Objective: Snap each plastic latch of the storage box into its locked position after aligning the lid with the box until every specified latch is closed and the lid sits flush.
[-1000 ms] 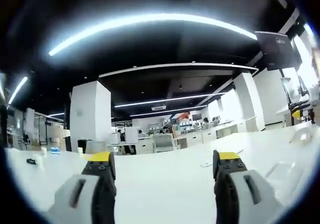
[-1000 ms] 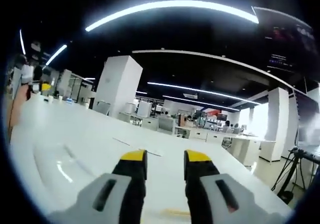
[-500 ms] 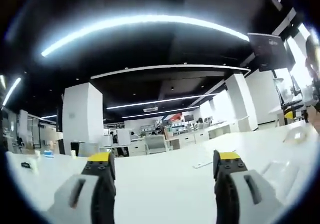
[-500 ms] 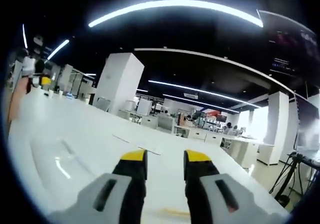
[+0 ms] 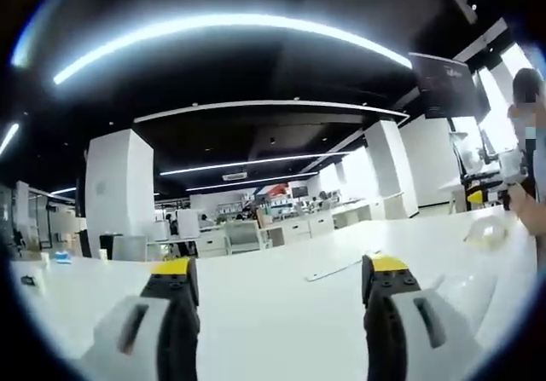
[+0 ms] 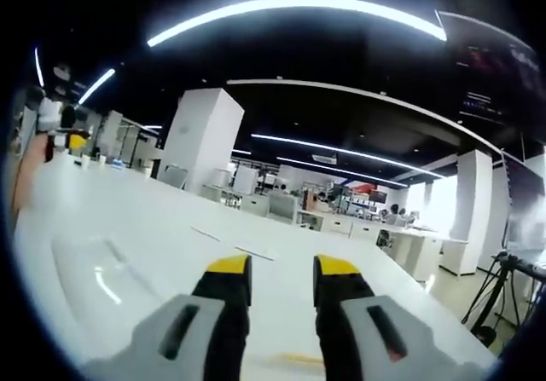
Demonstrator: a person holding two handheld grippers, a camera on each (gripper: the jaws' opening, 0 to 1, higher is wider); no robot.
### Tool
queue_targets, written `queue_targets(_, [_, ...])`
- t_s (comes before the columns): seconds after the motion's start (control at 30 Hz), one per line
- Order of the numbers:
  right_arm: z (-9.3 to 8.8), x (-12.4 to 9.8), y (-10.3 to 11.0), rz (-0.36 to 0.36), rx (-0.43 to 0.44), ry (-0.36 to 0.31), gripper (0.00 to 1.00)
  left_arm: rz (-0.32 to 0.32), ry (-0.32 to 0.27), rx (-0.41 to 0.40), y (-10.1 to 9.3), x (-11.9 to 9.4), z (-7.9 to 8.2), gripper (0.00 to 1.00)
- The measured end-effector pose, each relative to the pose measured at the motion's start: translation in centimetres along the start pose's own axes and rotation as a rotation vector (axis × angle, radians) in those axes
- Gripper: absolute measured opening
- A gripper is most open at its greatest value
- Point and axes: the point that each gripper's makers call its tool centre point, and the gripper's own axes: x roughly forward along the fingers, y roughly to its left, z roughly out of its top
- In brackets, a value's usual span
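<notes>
Open-plan office with ceiling light strips lies beyond a white table [image 5: 281, 313]; the clear storage box lid [image 6: 102, 283] lies flat near its edge, no latch seen, so I judge latching not begun. Left gripper [image 5: 280, 280] is spread wide, empty; right gripper [image 6: 281, 280] nearly closed, empty. No readable writing

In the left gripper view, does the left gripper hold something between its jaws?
No. The left gripper has its jaws wide apart, and between them only the bare white table is visible.
</notes>
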Motion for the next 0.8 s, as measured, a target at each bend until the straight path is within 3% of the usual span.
queue_targets(0.23, [-0.2, 0.1, 0.0, -0.009, -0.009, 0.007, 0.28, -0.027, -0.005, -0.003, -0.6, 0.3, 0.6, 0.78])
queue_targets(0.4, [-0.4, 0.1, 0.1, -0.010, -0.014, 0.015, 0.27, -0.141, -0.005, -0.021, -2.9, 0.9, 1.1, 0.78])
queue_targets(0.8, [-0.6, 0.1, 0.0, -0.022, -0.013, 0.024, 0.27, -0.297, 0.053, 0.007, -7.5, 3.1, 1.4, 0.78])
